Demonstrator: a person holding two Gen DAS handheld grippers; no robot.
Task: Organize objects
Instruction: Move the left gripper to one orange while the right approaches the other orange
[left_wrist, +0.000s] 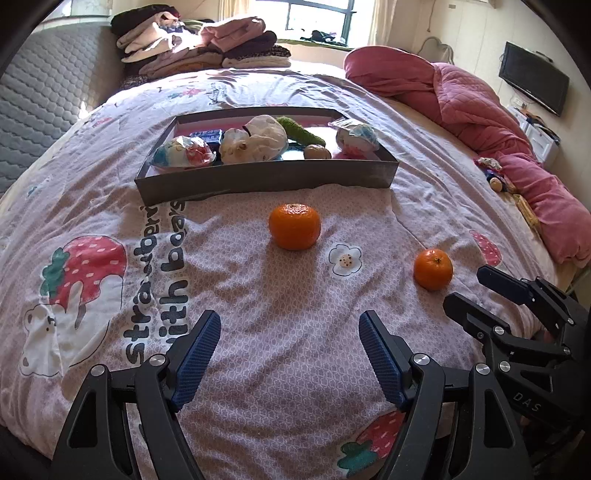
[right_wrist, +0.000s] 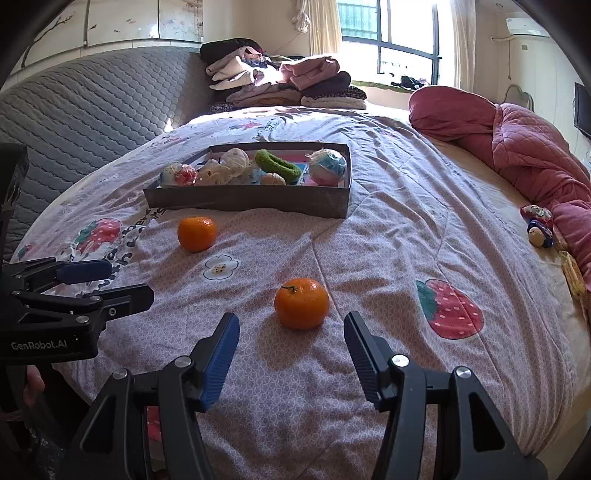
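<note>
Two oranges lie on the bed's strawberry-print quilt (left_wrist: 258, 332), short of a shallow grey tray (left_wrist: 266, 175) set farther off, which holds wrapped bundles and a green fuzzy piece. Folded clothes (right_wrist: 280, 85) are stacked at the far end and a pink blanket (right_wrist: 524, 147) is bunched along the right. Left tongs (left_wrist: 288, 326) gape with nothing between them, the larger orange (left_wrist: 294, 226) well ahead. Right tongs (right_wrist: 291, 328) are spread too, the nearer orange (right_wrist: 301, 303) just beyond their tips, untouched.
</note>
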